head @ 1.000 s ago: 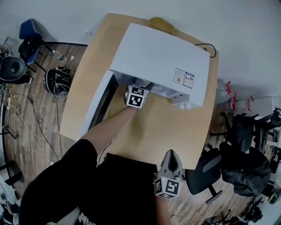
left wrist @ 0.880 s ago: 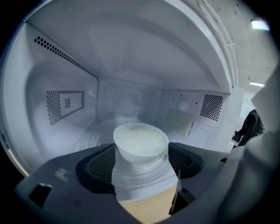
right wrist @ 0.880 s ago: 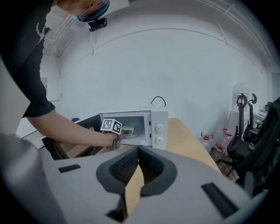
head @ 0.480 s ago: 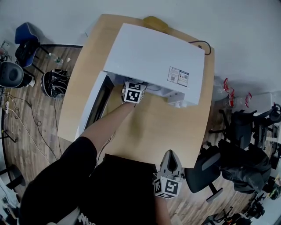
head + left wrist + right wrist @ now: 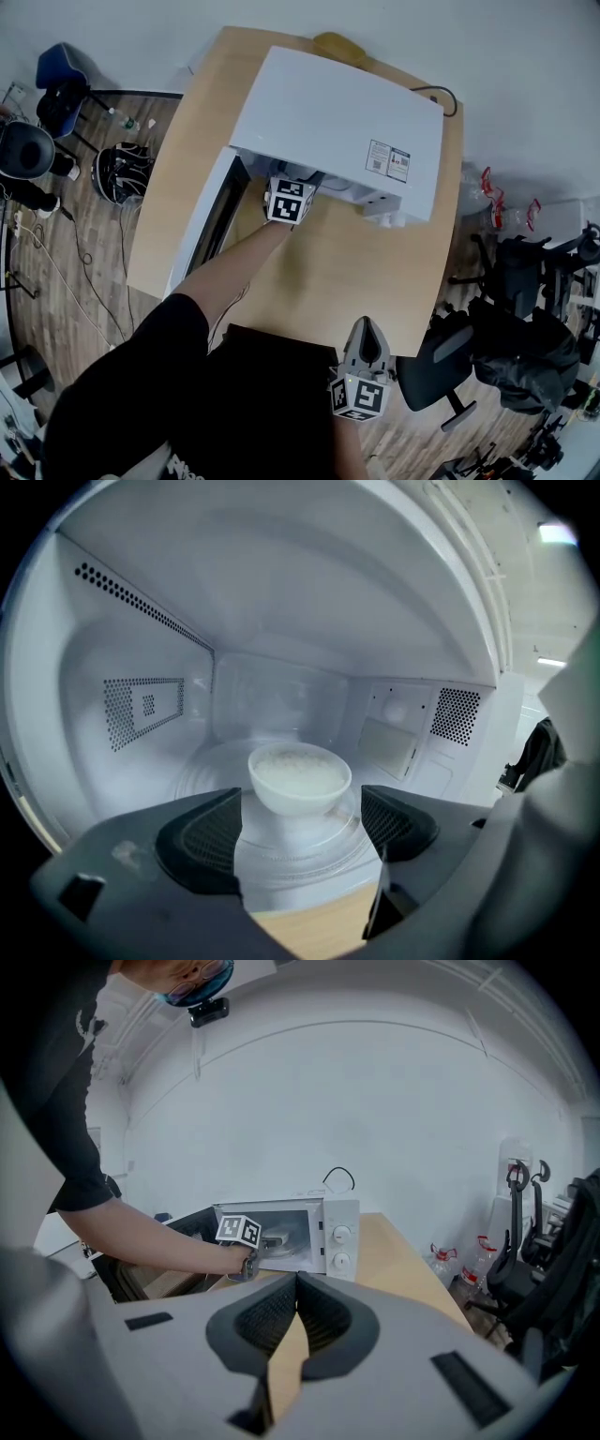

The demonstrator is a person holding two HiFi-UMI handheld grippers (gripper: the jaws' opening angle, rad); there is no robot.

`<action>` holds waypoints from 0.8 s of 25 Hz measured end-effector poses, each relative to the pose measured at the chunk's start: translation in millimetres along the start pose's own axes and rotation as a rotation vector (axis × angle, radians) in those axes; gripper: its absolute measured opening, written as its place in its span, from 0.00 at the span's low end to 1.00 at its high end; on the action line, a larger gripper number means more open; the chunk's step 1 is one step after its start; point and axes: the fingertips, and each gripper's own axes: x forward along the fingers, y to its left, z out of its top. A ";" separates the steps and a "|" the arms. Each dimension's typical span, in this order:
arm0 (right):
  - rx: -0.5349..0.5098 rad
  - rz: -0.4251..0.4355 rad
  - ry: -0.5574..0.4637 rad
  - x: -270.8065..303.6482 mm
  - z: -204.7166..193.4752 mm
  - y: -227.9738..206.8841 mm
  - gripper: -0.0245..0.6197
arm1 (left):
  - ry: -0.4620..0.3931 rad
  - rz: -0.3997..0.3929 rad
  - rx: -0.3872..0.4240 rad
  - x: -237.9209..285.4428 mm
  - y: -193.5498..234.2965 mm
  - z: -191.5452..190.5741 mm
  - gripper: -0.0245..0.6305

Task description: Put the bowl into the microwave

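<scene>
Bowl (image 5: 298, 778) – white, with a white grainy filling, rice by the look – sits upright on the glass turntable (image 5: 309, 850) inside the microwave (image 5: 337, 122), centre of the left gripper view. Left gripper (image 5: 300, 832) is at the cavity mouth with jaws spread wide. The bowl stands just beyond the pads and does not touch either; nothing is between them. Right gripper (image 5: 296, 1288) is pressed together on nothing, parked low by the person's body at the bottom centre of the head view, well apart from the oven.

Step, as a judgement: placement looks done and the release is made. The next move calls for drawing the left gripper straight back out without clipping the bowl's rim, then swinging the door (image 5: 208, 220) shut – it hangs open at the left of the oven. Risk is low; a nudge could slide the bowl on the glass.

Surface: light wood table (image 5: 356, 272), bare apart from the oven, whose power cable (image 5: 448, 101) loops off the upper right corner. Room: wood-plank floor (image 5: 75, 281), blue chair (image 5: 61, 80) at upper left, black office chair (image 5: 450, 361) at lower right, red-capped bottles (image 5: 492, 202) at the right edge, pale wall behind.
</scene>
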 end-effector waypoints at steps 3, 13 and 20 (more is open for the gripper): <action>-0.010 0.009 -0.004 -3.6 0.7 5.0 0.13 | -0.018 0.001 -0.020 -14.5 -2.1 2.8 0.62; -0.035 0.056 -0.052 -15.2 5.5 29.7 0.13 | -0.058 -0.090 0.042 -105.2 -47.9 -0.8 0.62; -0.038 0.059 -0.110 -30.5 12.6 29.9 0.13 | -0.166 -0.119 0.089 -205.0 -74.7 23.8 0.62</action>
